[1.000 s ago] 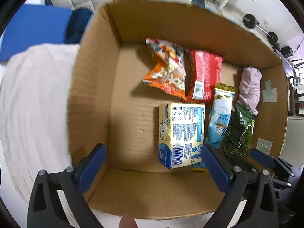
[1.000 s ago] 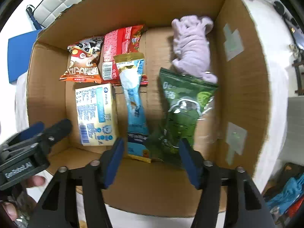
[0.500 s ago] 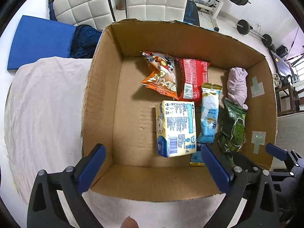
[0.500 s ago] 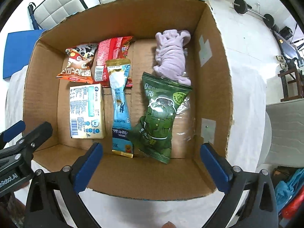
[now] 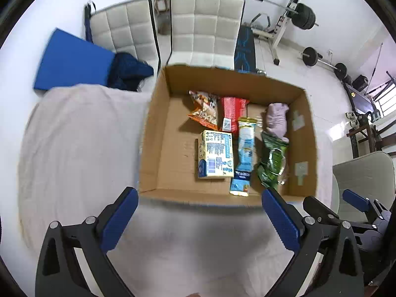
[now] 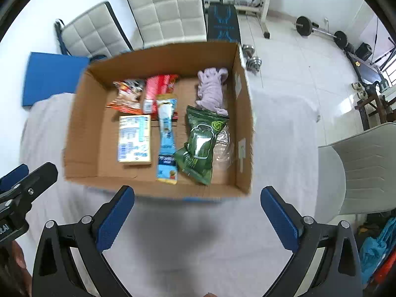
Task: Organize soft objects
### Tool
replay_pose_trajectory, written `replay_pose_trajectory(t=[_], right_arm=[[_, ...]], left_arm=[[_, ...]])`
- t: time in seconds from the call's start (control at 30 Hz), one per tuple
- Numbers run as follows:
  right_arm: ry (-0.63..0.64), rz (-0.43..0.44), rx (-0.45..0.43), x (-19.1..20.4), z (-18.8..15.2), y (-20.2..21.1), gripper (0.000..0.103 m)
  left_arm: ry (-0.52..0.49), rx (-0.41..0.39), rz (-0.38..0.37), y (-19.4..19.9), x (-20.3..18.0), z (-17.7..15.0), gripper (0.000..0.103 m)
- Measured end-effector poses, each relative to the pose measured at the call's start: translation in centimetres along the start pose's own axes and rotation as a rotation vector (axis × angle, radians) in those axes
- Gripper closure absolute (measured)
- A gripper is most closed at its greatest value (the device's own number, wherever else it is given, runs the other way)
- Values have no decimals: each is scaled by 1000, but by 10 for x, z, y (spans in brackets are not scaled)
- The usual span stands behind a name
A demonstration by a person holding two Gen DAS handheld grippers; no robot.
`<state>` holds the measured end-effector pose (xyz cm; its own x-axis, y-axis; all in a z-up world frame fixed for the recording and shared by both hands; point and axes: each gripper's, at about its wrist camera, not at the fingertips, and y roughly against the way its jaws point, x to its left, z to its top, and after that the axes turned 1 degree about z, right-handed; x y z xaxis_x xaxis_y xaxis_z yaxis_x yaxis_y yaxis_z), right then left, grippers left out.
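Observation:
An open cardboard box [image 5: 158, 133] [image 6: 81, 113] stands on a table with a white cloth. Inside lie an orange snack bag [image 5: 204, 113] [image 6: 126, 96], a red packet [image 5: 232, 113] [image 6: 158, 91], a yellow tissue pack [image 5: 215, 157] [image 6: 135, 139], a light blue packet [image 5: 245, 153] [image 6: 167, 133], a green bag [image 5: 272, 160] [image 6: 200, 146] and a lilac soft cloth [image 5: 277, 120] [image 6: 211, 90]. My left gripper [image 5: 198, 222] is open and empty, held high in front of the box. My right gripper [image 6: 195, 217] is open and empty, likewise above the box's near side.
The white cloth [image 5: 74, 148] [image 6: 284, 136] covers the table around the box. Two white padded chairs [image 5: 205, 27] [image 6: 170, 12] stand behind. A blue mat [image 5: 71, 64], gym weights [image 6: 307, 27] and a grey chair [image 6: 358, 168] surround the table.
Both grippers have pulled up and back from inside the box. The right gripper opened, leaving the green bag lying in the box. The left stayed open.

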<state>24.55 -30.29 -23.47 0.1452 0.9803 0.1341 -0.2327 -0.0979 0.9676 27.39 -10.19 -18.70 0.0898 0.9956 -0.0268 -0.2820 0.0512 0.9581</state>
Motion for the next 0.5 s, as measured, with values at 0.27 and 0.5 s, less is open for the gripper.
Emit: replay_pose_trajectory(t=[0.27,0.5], right_arm=[[32,25,-126,1,-45,103,0],[21,58,-200,-3,-79,175,0]], left_arm=[[-20,-134,-18,96,-9,-31,0],[-31,-179,-20,152,-12,-56,0]])
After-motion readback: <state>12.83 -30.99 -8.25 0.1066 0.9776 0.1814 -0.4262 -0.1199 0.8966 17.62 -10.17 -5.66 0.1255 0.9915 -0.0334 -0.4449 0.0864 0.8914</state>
